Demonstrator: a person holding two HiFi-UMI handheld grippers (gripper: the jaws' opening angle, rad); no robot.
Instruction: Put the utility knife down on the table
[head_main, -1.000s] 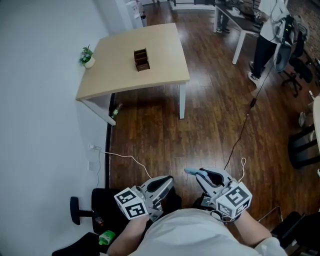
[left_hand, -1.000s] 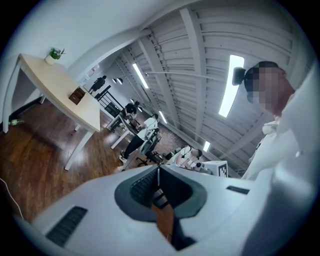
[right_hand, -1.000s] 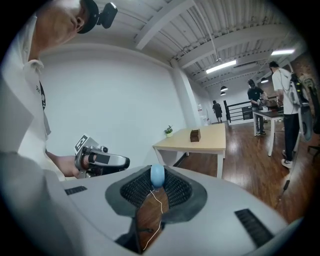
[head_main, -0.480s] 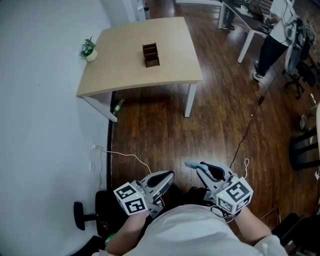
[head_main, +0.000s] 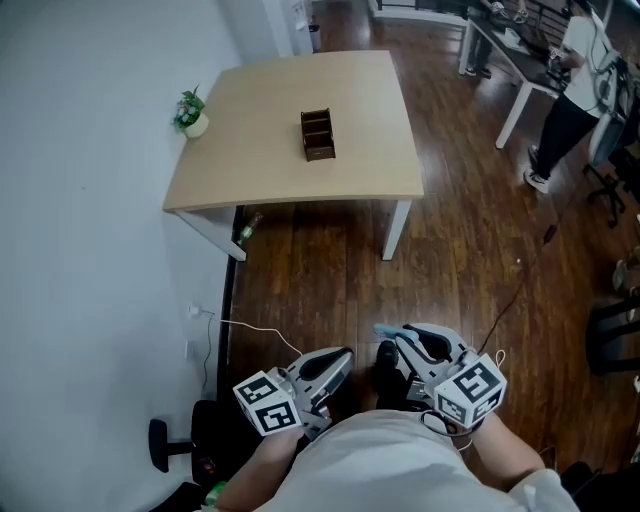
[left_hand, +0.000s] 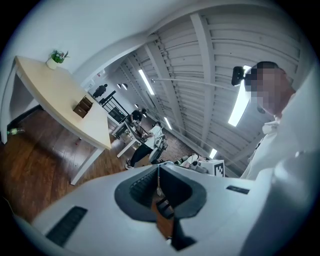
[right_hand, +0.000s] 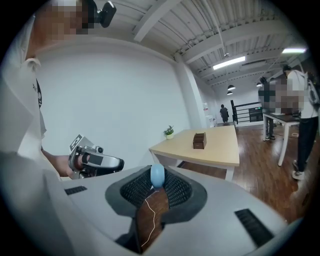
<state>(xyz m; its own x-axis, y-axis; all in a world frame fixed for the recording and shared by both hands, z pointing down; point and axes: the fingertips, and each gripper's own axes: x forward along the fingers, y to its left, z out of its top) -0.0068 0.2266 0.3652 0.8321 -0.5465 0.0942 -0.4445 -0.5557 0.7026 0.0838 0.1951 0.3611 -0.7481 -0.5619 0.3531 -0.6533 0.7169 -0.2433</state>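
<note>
While I stand on the dark wooden floor (head_main: 330, 280) with a white wall (head_main: 90, 200) along my left side, the pale wooden table (head_main: 260, 150) is well ahead of me and apart from both my claws. Another person (head_main: 570, 90) stands at the far right beside a white desk (head_main: 500, 45). Both claws are low in the head view, close to my body.

My left claw (head_main: 343, 355) has its jaws pressed together with nothing between them. My right claw (head_main: 398, 338) is just beside it, angled a little downward. Its jaws are nearly together and clamped on the knife (right_hand: 157, 176). The knife's pale blue rounded end sits between the jaw tips and pokes out in front. So the knife is in my right claw, over the floor and nowhere near the tabletop.

A small dark brown box (head_main: 318, 135) with open compartments stands near the middle of the table. A little potted plant (head_main: 192, 110) sits at the table's left edge by the wall. A thin white cable (head_main: 255, 327) trails across the floor from the wall toward my left claw.
</note>
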